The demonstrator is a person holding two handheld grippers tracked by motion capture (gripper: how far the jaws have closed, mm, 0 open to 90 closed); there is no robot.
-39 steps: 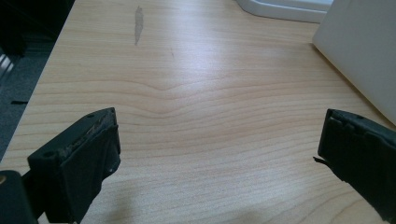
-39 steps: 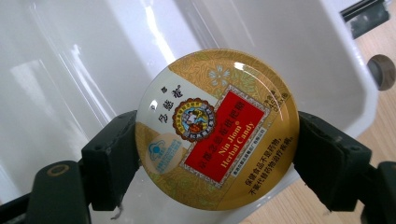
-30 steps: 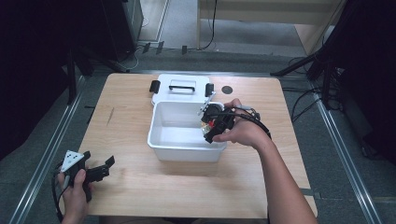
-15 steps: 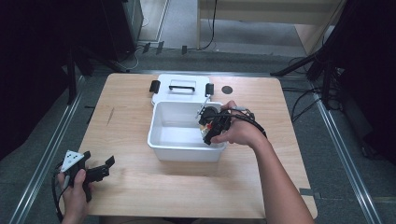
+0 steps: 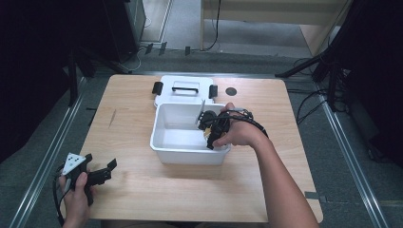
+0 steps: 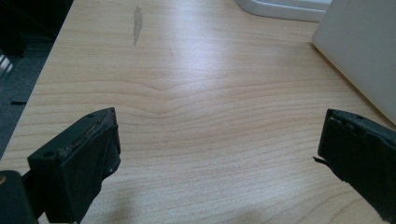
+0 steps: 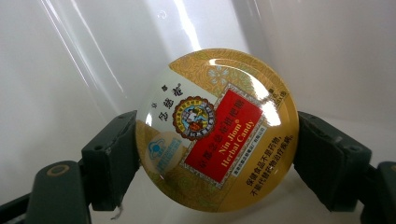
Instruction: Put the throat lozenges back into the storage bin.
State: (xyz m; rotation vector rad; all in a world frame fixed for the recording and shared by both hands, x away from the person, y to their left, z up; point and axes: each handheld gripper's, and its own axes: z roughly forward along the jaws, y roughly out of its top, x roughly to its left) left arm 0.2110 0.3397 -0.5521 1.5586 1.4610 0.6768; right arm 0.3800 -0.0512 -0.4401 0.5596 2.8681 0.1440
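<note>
One round gold candy tin (image 7: 217, 130) sits squeezed between the right gripper's (image 5: 212, 128) two jaws, inside one white box (image 5: 164, 142) mid-frame. One white lid (image 5: 185, 90) lies just behind. The left gripper (image 5: 97, 173), lower left, gapes wide over the table (image 5: 142, 190).

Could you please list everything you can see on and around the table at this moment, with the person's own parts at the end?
Table: one, light wood, centre of the high view.
Storage bin: one, white, open, middle of the table.
Bin lid: one, white with black latches, flat behind the bin.
Candy tin: one, round, gold and red, "Nin Jiom Herbal Candy", held inside the bin.
Cable port: one, dark, round, in the tabletop right of the lid.
Left gripper: one, black, jaws open, low over the table's near left corner.
Right gripper: one, black, in the bin, jaws clamped on the tin.
</note>
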